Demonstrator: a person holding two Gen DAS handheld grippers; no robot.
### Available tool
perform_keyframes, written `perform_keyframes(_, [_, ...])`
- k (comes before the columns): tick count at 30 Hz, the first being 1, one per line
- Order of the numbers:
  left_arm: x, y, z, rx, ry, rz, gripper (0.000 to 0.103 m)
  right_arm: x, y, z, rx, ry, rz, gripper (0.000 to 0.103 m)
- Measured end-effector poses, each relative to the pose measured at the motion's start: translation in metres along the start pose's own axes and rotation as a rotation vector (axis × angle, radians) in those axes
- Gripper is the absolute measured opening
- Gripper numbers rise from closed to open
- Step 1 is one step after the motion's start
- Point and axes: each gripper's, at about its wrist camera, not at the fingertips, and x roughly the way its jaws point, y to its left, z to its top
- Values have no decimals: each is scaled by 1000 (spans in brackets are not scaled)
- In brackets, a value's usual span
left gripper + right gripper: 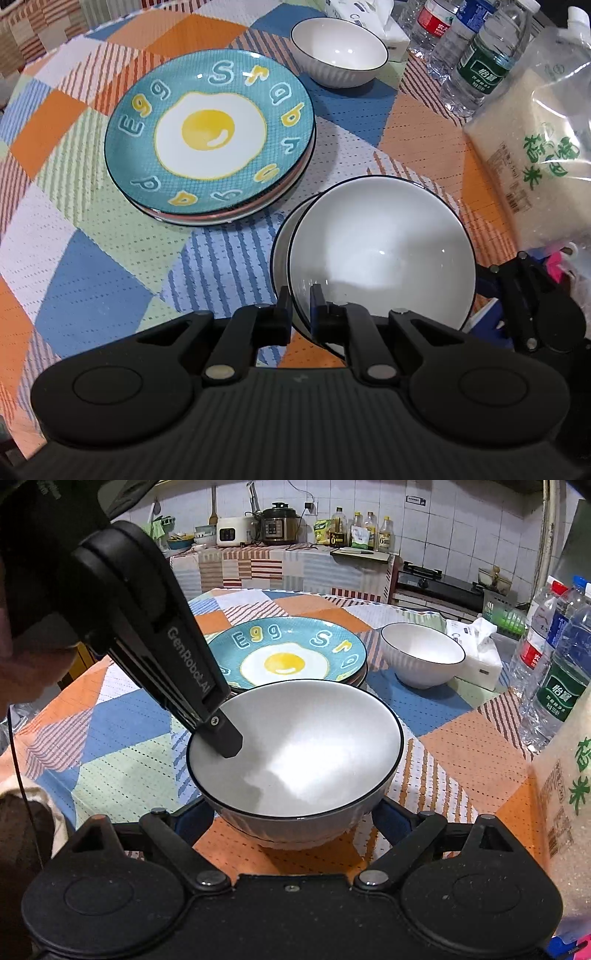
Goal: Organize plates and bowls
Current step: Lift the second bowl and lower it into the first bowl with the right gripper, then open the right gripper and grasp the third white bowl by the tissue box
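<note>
My left gripper (298, 308) is shut on the near rim of a white bowl (380, 254) with a dark rim, which sits tilted inside another white bowl (286, 236). In the right wrist view the left gripper's finger (225, 738) dips inside that top bowl (303, 749). My right gripper (291, 819) is open, its fingers on either side of the lower bowl's (295, 836) base. A stack of plates topped by a teal fried-egg plate (210, 133) lies to the left, and it also shows in the right wrist view (288, 657). A third white bowl (338, 51) (423, 653) stands behind.
Water bottles (480, 70) (554, 686) and a bag of rice (532, 158) (565, 786) crowd the right side. A tissue pack (480, 653) lies behind the far bowl. The round table has a patchwork cloth (92, 229). A kitchen counter (288, 565) stands beyond.
</note>
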Motion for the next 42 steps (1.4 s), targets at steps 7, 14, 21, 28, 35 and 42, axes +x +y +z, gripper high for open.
perform_keyframes(7, [2,-5,0,47,-20,75,10,4,2,3,-18,20,-5,96])
perform_keyframes(14, [-2,-4,-1,30,-29,64,11,2,4,2,-31,10,-17,96])
perform_keyframes(21, [-23,-3,3,-21,-89,45,16,-21,0,9,-55,-41,-14,96])
perform_keyframes(28, [-56,-9,11,-15,-161,35,20,-46,-22,26,-62,-112,-31,97])
perform_keyframes(35, [-67,-12,38,26,-211,52,21,-61,-66,59,15,-170,9,96])
perform_keyframes(42, [-61,-12,78,45,-280,-6,21,-47,-112,115,170,-132,55,89])
